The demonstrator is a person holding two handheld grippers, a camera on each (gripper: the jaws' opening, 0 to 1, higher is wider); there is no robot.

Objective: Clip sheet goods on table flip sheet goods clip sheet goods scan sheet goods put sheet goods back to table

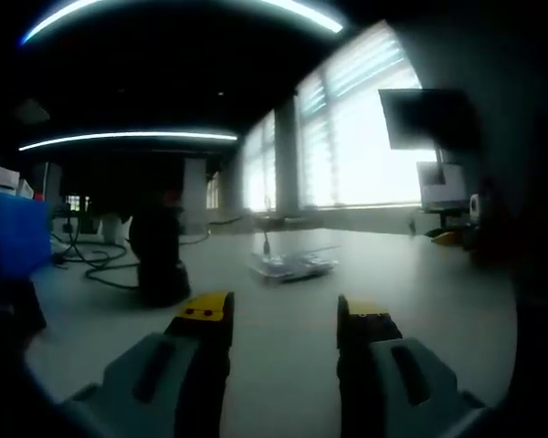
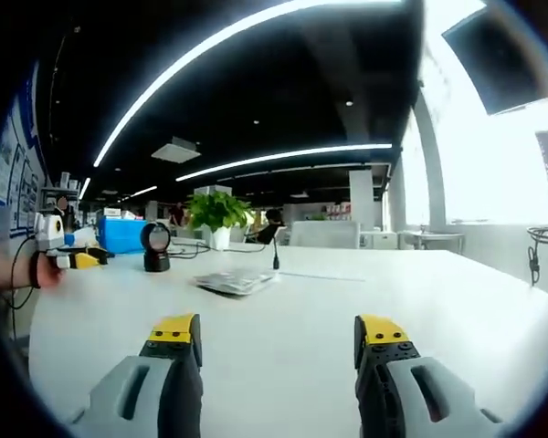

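In the left gripper view the left gripper (image 1: 284, 319) hovers low over the white desk (image 1: 420, 292), its yellow-tipped fingers (image 1: 204, 315) apart with nothing between them. Straight ahead of them, well apart from the tips, the sheet goods (image 1: 292, 265) lie flat on the desk: a thin, clear-wrapped packet. Nothing stands between the fingers and the packet. To the left of it, nearer the camera, stands a dark barcode scanner (image 1: 160, 255) on its base, and black cables (image 1: 91, 260) trail across the desk behind it. A blue box (image 1: 18, 233) sits at the far left edge. On the right, against the bright windows, a monitor (image 1: 443, 187) stands at the desk's far side.

In the right gripper view the right gripper (image 2: 279, 342) also hangs just above the desk (image 2: 438, 301), its fingers (image 2: 175, 339) spread wide and empty. The sheet goods (image 2: 233, 283) lie ahead and a little left of the fingers, with bare desk between. Just behind the packet a thin black rod (image 2: 275, 255) rises upright from the desk. Farther left stands the scanner (image 2: 155, 246) with its round head, beside a blue box (image 2: 121, 234). A potted green plant (image 2: 217, 214) stands beyond the desk. At the left edge the left gripper (image 2: 78, 260) comes in, held by a hand (image 2: 18, 269); its fingers are too small to judge here.
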